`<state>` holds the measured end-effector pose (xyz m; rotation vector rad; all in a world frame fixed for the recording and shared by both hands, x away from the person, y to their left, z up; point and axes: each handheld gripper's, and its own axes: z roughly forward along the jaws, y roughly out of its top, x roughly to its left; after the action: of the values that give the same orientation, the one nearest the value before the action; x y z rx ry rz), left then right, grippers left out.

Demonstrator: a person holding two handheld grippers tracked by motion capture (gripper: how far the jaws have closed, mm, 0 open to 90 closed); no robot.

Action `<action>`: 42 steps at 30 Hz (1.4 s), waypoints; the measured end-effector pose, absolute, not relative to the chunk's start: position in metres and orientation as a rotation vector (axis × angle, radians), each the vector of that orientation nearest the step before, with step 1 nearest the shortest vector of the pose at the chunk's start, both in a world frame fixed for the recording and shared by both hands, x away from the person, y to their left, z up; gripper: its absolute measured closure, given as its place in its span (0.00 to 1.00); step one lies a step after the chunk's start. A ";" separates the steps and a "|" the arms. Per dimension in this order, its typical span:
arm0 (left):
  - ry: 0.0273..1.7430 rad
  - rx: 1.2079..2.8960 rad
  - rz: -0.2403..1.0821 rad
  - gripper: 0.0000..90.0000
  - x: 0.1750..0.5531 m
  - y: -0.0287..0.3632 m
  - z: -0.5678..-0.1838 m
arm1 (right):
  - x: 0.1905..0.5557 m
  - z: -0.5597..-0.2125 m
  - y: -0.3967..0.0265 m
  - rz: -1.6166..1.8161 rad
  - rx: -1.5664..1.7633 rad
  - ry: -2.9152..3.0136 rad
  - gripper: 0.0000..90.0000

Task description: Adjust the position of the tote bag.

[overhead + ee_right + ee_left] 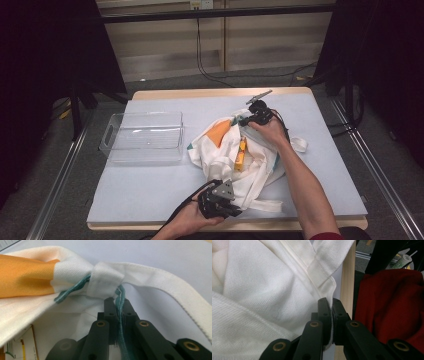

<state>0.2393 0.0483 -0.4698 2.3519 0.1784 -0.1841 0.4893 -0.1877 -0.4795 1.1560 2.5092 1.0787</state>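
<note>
A white cloth tote bag (235, 150) with orange and teal patches lies crumpled on the pale blue mat (150, 185), a yellow item (241, 155) resting on it. My left gripper (235, 210) is at the bag's near edge, shut on the white fabric rim (331, 295). My right gripper (243, 121) is at the bag's far edge, shut on the teal-trimmed rim (119, 305) beside the strap's sewn base (106, 281). An orange panel (25, 277) shows to the left in the right gripper view.
A clear plastic bin (142, 136) stands on the mat left of the bag. A loose white strap (299, 145) trails to the right. The table's wooden front edge (348, 277) runs close behind my left gripper, with a red sleeve (392, 302) beyond it.
</note>
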 end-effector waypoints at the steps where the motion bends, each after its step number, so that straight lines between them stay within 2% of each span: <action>1: 0.179 2.350 -0.197 0.97 0.241 0.050 -0.467 | 0.489 -0.479 -0.188 1.079 1.152 2.510 0.94; 3: 0.173 2.321 -0.210 0.95 0.244 0.054 -0.463 | 0.490 -0.478 -0.189 1.093 1.162 2.510 0.91; 5: 0.186 2.295 -0.205 0.93 0.246 0.058 -0.458 | 0.489 -0.474 -0.190 1.098 1.150 2.525 0.81; 8: 0.188 2.253 -0.206 0.89 0.249 0.062 -0.452 | 0.486 -0.464 -0.192 1.111 1.134 2.529 0.74; 14: 0.250 2.197 -0.169 0.71 0.252 0.069 -0.442 | 0.471 -0.446 -0.202 1.198 1.110 2.451 0.54; 18: 0.286 2.143 -0.141 0.66 0.257 0.078 -0.432 | 0.459 -0.440 -0.211 1.261 1.111 2.419 0.45; 24: 0.318 2.085 -0.072 0.65 0.265 0.086 -0.415 | 0.431 -0.432 -0.223 1.345 1.082 2.386 0.35; 28: 0.331 2.072 -0.033 0.62 0.271 0.088 -0.407 | 0.409 -0.432 -0.228 1.359 1.059 2.395 0.31; 30: 0.339 2.070 -0.016 0.61 0.274 0.086 -0.405 | 0.399 -0.433 -0.230 1.353 1.027 2.418 0.33; 32: 0.342 2.071 -0.016 0.56 0.277 0.082 -0.406 | 0.393 -0.433 -0.232 1.380 1.031 2.448 0.33; 34: 0.374 2.091 0.026 0.48 0.281 0.078 -0.407 | 0.382 -0.433 -0.234 1.408 1.013 2.442 0.38; 39: 0.379 2.071 0.065 0.53 0.291 0.069 -0.402 | 0.360 -0.433 -0.237 1.410 0.974 2.458 0.47; 42: 0.372 2.063 0.079 0.54 0.297 0.062 -0.393 | 0.347 -0.432 -0.237 1.393 0.956 2.469 0.49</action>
<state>0.2972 0.0620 -0.3930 2.0629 0.3721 0.0791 0.3466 -0.2373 -0.4322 0.9565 2.4692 1.3931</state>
